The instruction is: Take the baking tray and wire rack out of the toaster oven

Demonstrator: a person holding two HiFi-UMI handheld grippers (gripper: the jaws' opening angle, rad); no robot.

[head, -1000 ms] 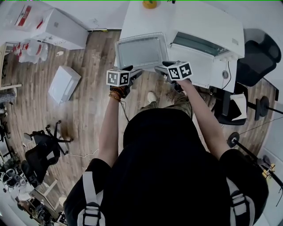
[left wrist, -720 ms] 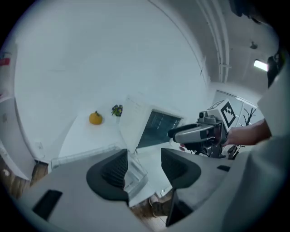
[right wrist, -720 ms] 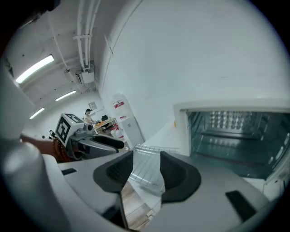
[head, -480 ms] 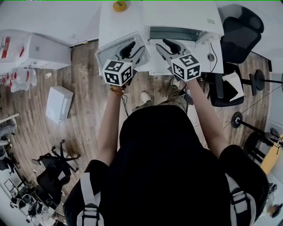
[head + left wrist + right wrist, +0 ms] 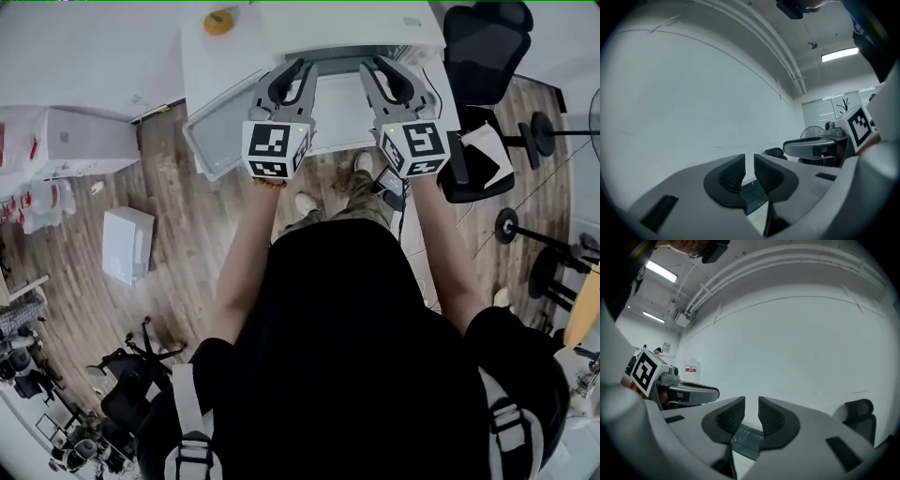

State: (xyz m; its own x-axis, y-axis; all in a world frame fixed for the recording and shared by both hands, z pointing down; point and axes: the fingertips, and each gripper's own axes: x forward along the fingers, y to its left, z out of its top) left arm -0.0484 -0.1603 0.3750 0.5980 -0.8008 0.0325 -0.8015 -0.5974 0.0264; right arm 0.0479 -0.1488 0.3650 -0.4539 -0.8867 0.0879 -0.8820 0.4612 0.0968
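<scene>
The white toaster oven (image 5: pixel 349 26) stands on a white table, its dark glass front (image 5: pixel 352 66) facing me. A grey baking tray (image 5: pixel 217 129) lies on the table to the oven's left, its corner over the table edge. No wire rack shows. My left gripper (image 5: pixel 298 67) and right gripper (image 5: pixel 386 67) are held up side by side in front of the oven, pointing level. The left gripper (image 5: pixel 749 157) and the right gripper (image 5: pixel 752 400) have just been closing; each now shows a narrow gap with nothing in it.
A yellow object (image 5: pixel 218 21) sits at the table's back left. A black office chair (image 5: pixel 483 42) stands right of the table, with weights (image 5: pixel 514 225) on the floor. White boxes (image 5: pixel 127 244) lie on the wooden floor at the left.
Both grippers rose from just over the tray's near edge to a level pose in front of the oven. Their jaws went from wide apart to a narrow gap. The tray stayed on the table.
</scene>
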